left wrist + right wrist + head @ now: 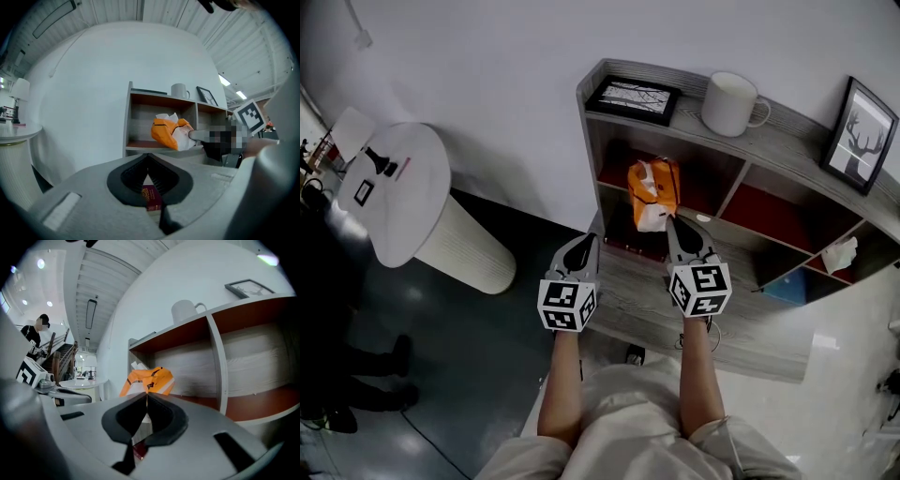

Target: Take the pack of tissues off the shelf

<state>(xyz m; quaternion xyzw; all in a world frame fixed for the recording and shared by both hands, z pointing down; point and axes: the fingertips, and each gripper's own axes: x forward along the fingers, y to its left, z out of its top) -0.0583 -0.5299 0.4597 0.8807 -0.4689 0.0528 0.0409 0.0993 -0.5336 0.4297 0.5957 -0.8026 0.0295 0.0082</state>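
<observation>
Right hand-held gripper (pixel 671 222) pinches pack of tissues (pixel 652 190) at 12 o'clock; draw straight back off shelf (pixel 792 133). Left hand-held gripper (pixel 592 240) closed, empty.

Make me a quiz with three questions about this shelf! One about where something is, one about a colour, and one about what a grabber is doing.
1. Where is the white mug?
A. on the floor
B. on top of the shelf
C. inside a red compartment

2. What colour is most of the pack of tissues?
A. orange
B. blue
C. green

3. How do the right gripper's jaws stand?
A. wide apart
B. round the mug
C. together, at the pack's edge

Answers:
1. B: the mug stands on the top board, between two framed pictures.
2. A: the wrapper is orange with some white.
3. C: in the right gripper view the jaw tips meet right at the pack.
</observation>
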